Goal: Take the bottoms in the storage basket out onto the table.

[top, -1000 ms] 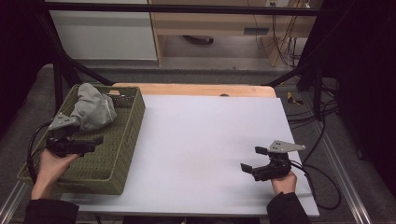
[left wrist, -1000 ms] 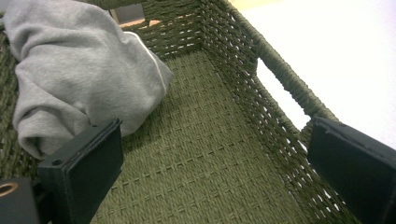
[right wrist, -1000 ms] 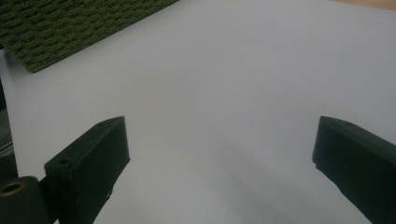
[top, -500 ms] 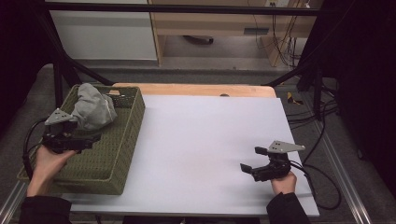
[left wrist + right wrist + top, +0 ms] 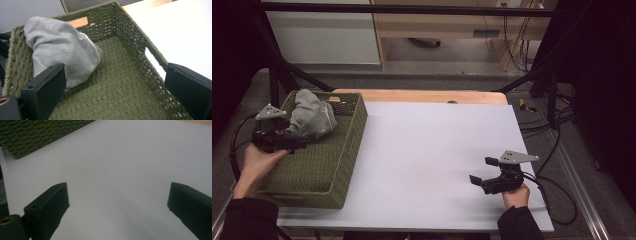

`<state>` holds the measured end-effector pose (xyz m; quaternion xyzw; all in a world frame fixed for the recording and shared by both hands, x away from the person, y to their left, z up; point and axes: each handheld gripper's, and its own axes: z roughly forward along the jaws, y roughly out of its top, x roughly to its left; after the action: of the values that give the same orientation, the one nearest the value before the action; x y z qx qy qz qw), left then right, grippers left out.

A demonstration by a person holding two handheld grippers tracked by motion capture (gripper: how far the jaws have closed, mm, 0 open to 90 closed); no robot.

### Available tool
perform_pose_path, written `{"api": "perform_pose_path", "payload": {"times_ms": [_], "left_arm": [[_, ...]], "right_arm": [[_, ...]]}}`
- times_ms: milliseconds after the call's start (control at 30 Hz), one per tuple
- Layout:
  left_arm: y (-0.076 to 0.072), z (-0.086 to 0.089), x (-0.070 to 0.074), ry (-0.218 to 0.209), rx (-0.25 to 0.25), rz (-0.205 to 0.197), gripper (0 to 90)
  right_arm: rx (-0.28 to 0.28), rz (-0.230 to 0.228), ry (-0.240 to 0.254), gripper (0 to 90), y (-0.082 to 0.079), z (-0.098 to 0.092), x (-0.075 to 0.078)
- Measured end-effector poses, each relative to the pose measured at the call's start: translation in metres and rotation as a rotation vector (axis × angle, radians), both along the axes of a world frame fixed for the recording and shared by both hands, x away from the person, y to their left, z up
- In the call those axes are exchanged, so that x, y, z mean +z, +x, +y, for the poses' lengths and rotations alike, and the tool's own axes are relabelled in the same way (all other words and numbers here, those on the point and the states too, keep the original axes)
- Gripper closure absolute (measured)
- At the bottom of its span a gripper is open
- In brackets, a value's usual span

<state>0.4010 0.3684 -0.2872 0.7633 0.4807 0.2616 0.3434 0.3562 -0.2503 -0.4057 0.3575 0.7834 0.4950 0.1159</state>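
A green woven basket (image 5: 346,165) stands on the left of the white table (image 5: 432,140). A crumpled grey cloth (image 5: 311,119) lies heaped at the basket's far end. My left gripper (image 5: 294,142) hovers over the basket's left side, just in front of the cloth. In the left gripper view the left gripper (image 5: 115,87) is open; the grey cloth (image 5: 60,47) lies just past its left jaw, and the basket (image 5: 130,27) floor shows between the jaws. My right gripper (image 5: 482,170) rests low near the table's front right. In the right gripper view it (image 5: 117,205) stands open over bare table.
The basket's near corner (image 5: 37,135) shows at the top left of the right gripper view. A wooden strip (image 5: 422,96) runs along the table's far edge. Dark frame posts and cables (image 5: 557,120) stand off the right side.
My left gripper has moved away from the person and a little left, closer to the grey cloth. The right gripper has stayed put.
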Motion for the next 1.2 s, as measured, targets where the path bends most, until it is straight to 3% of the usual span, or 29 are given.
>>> {"api": "perform_pose_path", "payload": {"times_ms": [500,1033,1200], "left_arm": [[0.022,0.005,-0.005,0.043,0.043,0.025,3.6],[0.043,0.011,-0.022,0.065,0.097,0.099,3.5],[0.049,0.012,-0.026,0.074,0.111,0.105,3.5]], "right_arm": [[0.001,0.002,-0.005,4.4,0.0,0.001,-0.001],[0.001,0.005,-0.008,4.4,0.0,0.001,-0.001],[0.004,0.004,-0.01,4.4,0.0,0.002,-0.002]]}}
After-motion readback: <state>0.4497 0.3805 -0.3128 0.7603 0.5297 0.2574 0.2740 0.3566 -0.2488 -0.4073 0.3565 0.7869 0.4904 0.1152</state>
